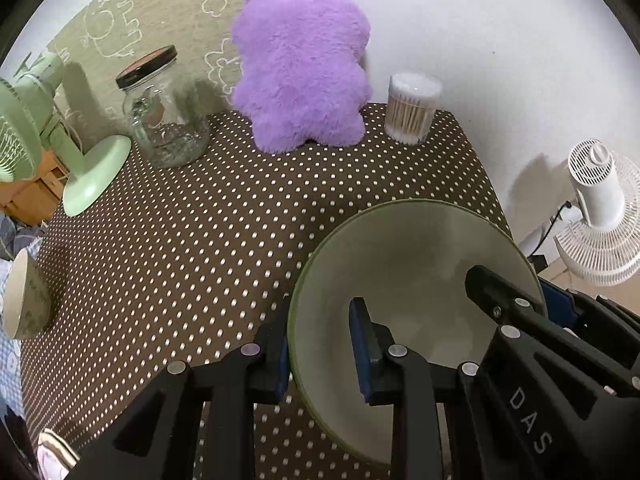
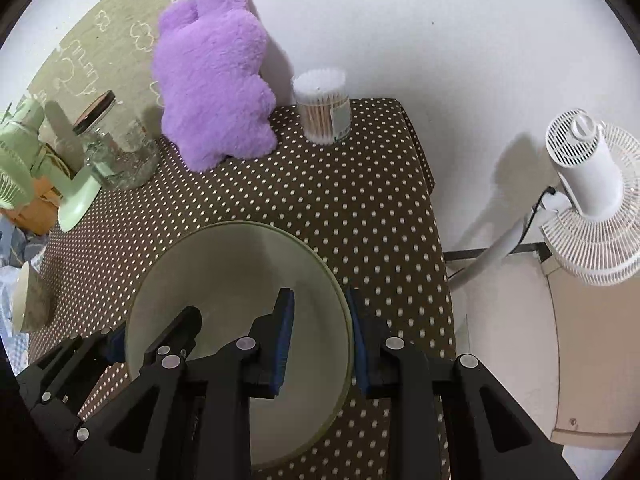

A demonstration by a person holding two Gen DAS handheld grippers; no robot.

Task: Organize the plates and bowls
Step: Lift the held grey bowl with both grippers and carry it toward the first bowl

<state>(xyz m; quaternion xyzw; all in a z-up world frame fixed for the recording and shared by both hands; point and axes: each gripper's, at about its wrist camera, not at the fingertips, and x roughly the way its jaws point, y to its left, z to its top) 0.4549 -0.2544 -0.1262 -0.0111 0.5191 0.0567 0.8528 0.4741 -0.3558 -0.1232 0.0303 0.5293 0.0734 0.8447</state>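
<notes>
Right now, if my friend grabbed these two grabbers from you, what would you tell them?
Left gripper: jaws shut on the left rim of the big green bowl.
Right gripper: jaws shut on the same bowl's right rim.
The bowl is gripped from both sides, over the near right part of the polka-dot table; whether it is lifted clear I cannot tell.
A smaller bowl lies on its side at the table's left edge.
Done: big bowl gripped. Left: set it down and gather the small bowl with it.
</notes>
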